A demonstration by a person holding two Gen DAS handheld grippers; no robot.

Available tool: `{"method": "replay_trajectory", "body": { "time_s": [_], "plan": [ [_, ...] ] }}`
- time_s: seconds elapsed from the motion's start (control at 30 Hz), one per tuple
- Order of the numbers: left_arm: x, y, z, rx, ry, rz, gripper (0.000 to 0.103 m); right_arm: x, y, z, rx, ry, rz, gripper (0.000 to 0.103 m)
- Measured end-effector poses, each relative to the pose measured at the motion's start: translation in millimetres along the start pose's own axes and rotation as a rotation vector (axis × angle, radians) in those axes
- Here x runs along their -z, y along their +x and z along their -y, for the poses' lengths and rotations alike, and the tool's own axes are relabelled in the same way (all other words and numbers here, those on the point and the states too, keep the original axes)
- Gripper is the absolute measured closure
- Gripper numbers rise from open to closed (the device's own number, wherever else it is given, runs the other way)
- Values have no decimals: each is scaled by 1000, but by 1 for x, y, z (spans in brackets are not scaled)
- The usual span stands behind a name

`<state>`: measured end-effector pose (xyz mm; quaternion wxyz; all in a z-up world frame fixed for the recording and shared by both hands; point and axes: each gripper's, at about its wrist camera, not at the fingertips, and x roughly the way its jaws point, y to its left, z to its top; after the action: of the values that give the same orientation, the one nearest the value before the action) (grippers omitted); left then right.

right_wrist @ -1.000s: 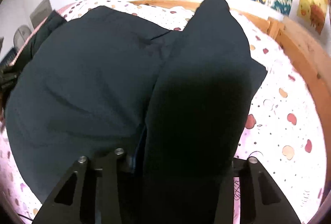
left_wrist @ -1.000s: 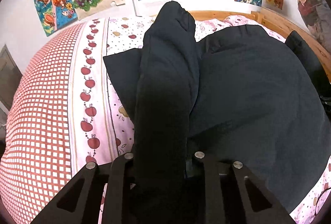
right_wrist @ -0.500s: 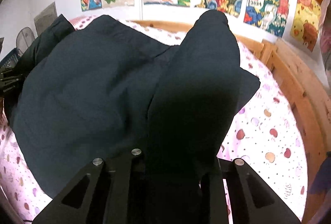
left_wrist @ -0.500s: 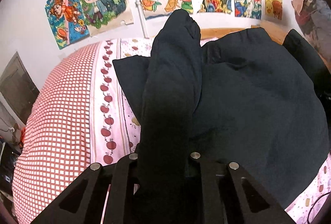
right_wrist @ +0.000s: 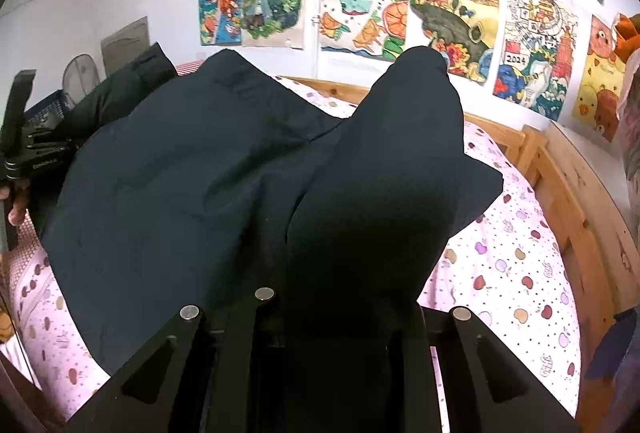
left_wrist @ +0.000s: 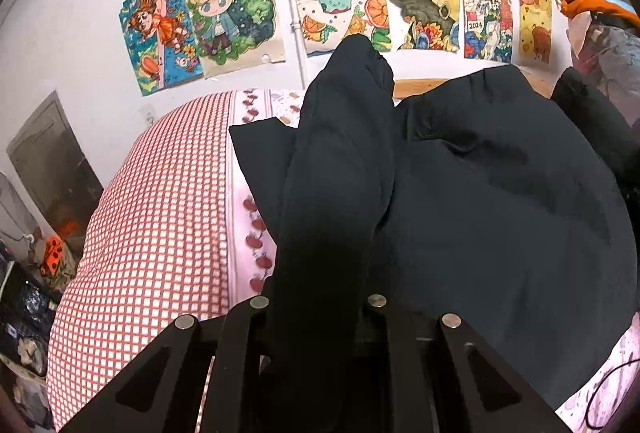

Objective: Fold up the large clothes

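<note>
Left gripper (left_wrist: 316, 317): clamped on dark garment (left_wrist: 500, 217), fold draped over its jaws
Right gripper (right_wrist: 332, 313): clamped on same garment (right_wrist: 180, 185)
Garment: spread across bed (left_wrist: 160, 233), near wooden headboard (right_wrist: 560, 169) edge

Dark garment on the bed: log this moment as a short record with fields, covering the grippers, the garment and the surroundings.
garment: dark garment, lifted at both gripped ends, middle draped over the bed
left gripper: shut on dark garment
right gripper: shut on dark garment
surface: bed with apple-print sheet and red checked cover
frame: wooden bed frame
wall: colourful drawings
</note>
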<state>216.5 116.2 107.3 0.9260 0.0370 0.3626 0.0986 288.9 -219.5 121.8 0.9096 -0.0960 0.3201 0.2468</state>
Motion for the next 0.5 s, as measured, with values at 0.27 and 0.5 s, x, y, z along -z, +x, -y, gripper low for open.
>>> {"method": "replay_trajectory", "body": {
  "time_s": [0.27,0.5],
  "plan": [
    [15,27,0,-16,29,-69,88,19,30,-6,-12,50,-85,86],
    [16,41,2,-30,75,-73,88,23,44,-5,-13,50,-110,86]
  ]
}}
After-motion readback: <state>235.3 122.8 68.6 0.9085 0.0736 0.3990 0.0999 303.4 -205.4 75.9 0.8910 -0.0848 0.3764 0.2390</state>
